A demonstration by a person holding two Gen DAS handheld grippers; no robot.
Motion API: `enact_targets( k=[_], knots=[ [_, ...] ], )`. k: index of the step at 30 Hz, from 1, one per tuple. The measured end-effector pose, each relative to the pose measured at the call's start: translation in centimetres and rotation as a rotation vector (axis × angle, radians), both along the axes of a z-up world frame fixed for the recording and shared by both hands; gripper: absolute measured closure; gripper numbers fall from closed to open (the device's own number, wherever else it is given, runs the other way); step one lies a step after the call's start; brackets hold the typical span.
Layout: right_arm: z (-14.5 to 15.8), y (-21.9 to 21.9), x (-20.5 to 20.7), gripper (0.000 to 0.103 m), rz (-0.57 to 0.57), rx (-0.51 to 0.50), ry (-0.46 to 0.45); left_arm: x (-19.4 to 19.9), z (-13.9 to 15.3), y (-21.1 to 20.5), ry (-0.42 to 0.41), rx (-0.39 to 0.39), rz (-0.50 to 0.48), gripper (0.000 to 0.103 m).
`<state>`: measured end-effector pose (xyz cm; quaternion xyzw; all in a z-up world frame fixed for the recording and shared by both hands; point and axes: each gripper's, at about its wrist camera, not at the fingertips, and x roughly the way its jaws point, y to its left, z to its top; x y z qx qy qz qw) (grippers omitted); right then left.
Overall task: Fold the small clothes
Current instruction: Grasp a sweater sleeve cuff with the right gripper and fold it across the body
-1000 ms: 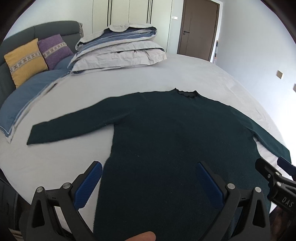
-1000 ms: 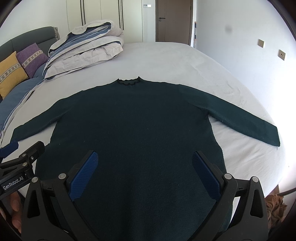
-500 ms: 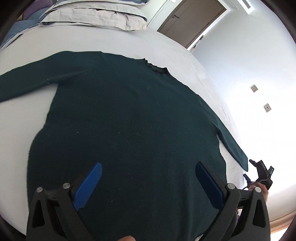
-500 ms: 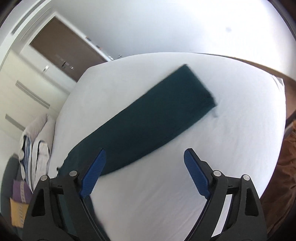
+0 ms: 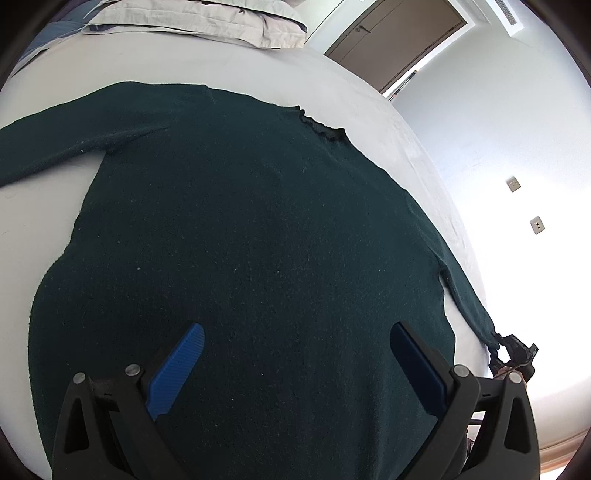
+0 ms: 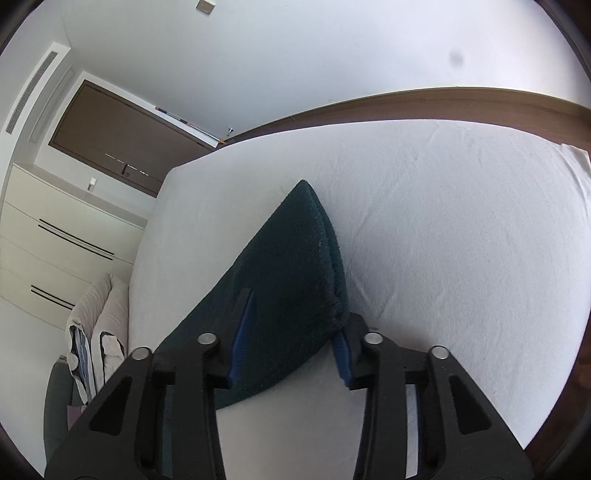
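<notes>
A dark green long-sleeved sweater (image 5: pixel 240 240) lies flat on the white bed, neck away from me, sleeves spread to both sides. My left gripper (image 5: pixel 295 354) is open and hovers over the sweater's lower body, touching nothing. My right gripper (image 6: pixel 291 332) is at the end of the right sleeve (image 6: pixel 295 273); the cuff sits between its blue pads, jaws half closed around it. In the left wrist view the right gripper (image 5: pixel 515 354) shows small at the sleeve's tip near the bed's right edge.
The white bed sheet (image 6: pixel 443 221) reaches to its right edge with a wooden floor strip (image 6: pixel 443 99) beyond. Folded grey and blue bedding (image 5: pixel 192 18) lies at the head. A brown door (image 5: pixel 391 40) and white drawers (image 6: pixel 55 240) stand behind.
My right gripper swung right to the end of the right sleeve and its jaws narrowed around the cuff. My left gripper moved closer over the sweater's body and stayed open.
</notes>
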<state>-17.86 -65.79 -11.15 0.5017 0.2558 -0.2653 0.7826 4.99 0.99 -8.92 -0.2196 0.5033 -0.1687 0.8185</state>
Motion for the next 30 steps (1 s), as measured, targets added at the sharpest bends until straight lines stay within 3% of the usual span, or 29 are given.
enact_targets(
  k=[1, 5, 9, 13, 18, 21, 22, 23, 24, 26, 30],
  knots=[
    [0.1, -0.2, 0.3, 0.095, -0.003, -0.006, 0.02, 0.2, -0.1, 0.4, -0.001, -0.005, 0.001, 0.001],
    [2.6, 2.3, 3.1, 0.096, 0.066, -0.102, 0.051, 0.1, -0.1, 1.4, -0.011, -0.014, 0.018, 0.003],
    [7.1, 9.4, 9.8, 0.096, 0.251, -0.223, 0.036, 0.2, 0.0, 2.4, -0.017, -0.033, 0.036, 0.006],
    [10.9, 20.7, 18.5, 0.096, 0.509, -0.318, -0.004, 0.2, 0.5, 3.5, -0.039, -0.04, 0.063, 0.006],
    [12.4, 39.6, 27.4, 0.096, 0.798, -0.331, -0.039, 0.0, 0.8, 5.8, -0.055, -0.046, 0.11, 0.006],
    [10.5, 49.2, 29.4, 0.093, 0.904, -0.326, -0.032, 0.1, 0.7, 7.1, -0.055, -0.044, 0.132, 0.006],
    [8.4, 52.4, 30.0, 0.093, 0.929, -0.331, -0.016, 0.1, 0.7, 7.4, -0.055, -0.043, 0.137, 0.006],
    [7.4, 54.1, 30.1, 0.084, 0.956, -0.342, -0.001, 0.1, 0.7, 7.6, -0.055, -0.042, 0.142, 0.006],
    [6.2, 55.2, 29.8, 0.066, 0.972, -0.346, 0.004, 0.2, 0.7, 8.0, -0.054, -0.041, 0.147, 0.006],
    [5.1, 55.6, 29.2, 0.044, 0.957, -0.335, -0.015, 0.4, 0.7, 8.1, -0.054, -0.042, 0.151, 0.006],
    [4.0, 50.2, 25.2, 0.04, 0.908, -0.339, -0.044, 1.6, 0.7, 7.2, -0.055, -0.04, 0.126, 0.006]
  ],
)
